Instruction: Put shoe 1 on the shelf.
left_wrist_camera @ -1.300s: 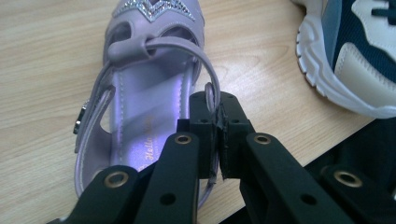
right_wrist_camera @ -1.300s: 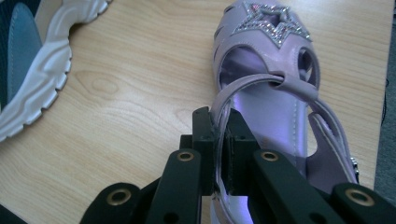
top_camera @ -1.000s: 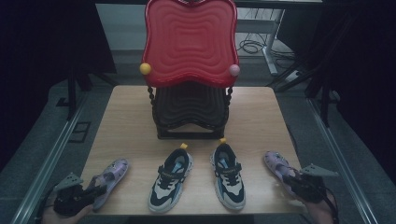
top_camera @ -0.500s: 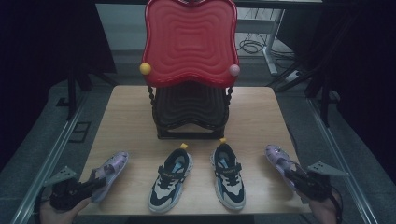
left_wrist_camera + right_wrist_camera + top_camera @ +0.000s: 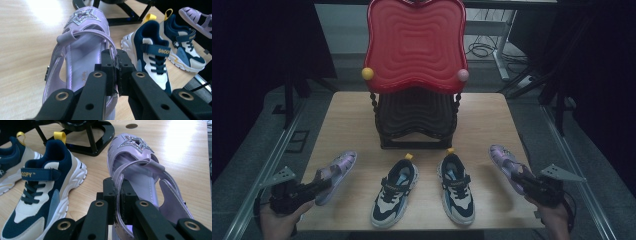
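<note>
Here, largest thing first:

Table: a pale wooden top, and all the shoes sit near my edge of it.

Red tray: it stands upright at the far middle of the table, wavy ridges facing me, with a yellow ball at its lower left corner and a pink ball at its lower right.

Black stand: it sits under the red tray and carries it; its foot frame lies just beyond the sneakers' heels.

Left sneaker: navy and white with a yellow heel loop, flat on the table, toe toward me, between the left sandal and the other sneaker.

Right sneaker: the same kind, just beside its mate and apart from it, toe toward me.

Left sandal: purple with a glittery star on the toe, at the table's left front, toe angled away from me. I pinch its heel strap.

Right sandal: its purple mate at the right front, toe pointing away, held by the strap at the heel end.

My left gripper: jaws pressed together on the left sandal's thin strap, which runs up between the pads.

My right gripper: jaws squeezed tight on the right sandal's strap, the shoe stretching out ahead of them.
</note>
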The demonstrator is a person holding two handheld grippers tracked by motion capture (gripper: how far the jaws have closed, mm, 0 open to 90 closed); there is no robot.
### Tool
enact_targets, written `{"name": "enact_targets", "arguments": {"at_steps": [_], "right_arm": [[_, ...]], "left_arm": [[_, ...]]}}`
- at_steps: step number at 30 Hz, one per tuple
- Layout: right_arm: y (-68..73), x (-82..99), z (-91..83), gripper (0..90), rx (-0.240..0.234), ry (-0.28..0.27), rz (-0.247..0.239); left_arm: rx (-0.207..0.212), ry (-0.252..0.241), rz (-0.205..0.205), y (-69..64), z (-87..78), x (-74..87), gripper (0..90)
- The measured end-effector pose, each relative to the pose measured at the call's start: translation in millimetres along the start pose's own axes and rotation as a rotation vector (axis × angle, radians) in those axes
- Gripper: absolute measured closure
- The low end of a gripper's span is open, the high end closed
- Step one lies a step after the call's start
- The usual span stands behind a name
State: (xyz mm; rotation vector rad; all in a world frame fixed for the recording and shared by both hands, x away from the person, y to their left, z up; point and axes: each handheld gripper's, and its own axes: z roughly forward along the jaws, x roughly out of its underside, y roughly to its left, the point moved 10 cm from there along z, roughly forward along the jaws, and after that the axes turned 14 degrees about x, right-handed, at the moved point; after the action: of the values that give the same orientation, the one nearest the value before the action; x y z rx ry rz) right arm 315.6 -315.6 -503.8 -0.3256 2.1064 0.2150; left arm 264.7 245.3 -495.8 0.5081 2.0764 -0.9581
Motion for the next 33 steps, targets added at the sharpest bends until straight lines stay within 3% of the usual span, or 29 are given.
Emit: {"name": "enact_targets", "arguments": {"at_steps": [11, 15, 22, 33], "right_arm": [[11.7, -16.6, 0.2, 85.1, -0.026, -0.045, 0.005], [16.9, -21.5, 0.3, 85.1, -0.048, -0.057, 0.010], [26.7, -30.1, 2.8, 85.2, -0.085, -0.077, 0.004], [41.7, -41.4, 4.1, 85.1, -0.128, -0.102, -0.003]], "left_arm": [[0.031, -0.035, 0.025, -7.8, 5.9, -20.7, 86.6], [0.061, -0.044, 0.031, -12.4, 10.6, -27.3, 86.6], [0.090, -0.047, 0.057, -21.2, 19.7, -38.6, 86.6], [0.133, -0.055, 0.063, -27.2, 32.2, -49.4, 86.7]]}}
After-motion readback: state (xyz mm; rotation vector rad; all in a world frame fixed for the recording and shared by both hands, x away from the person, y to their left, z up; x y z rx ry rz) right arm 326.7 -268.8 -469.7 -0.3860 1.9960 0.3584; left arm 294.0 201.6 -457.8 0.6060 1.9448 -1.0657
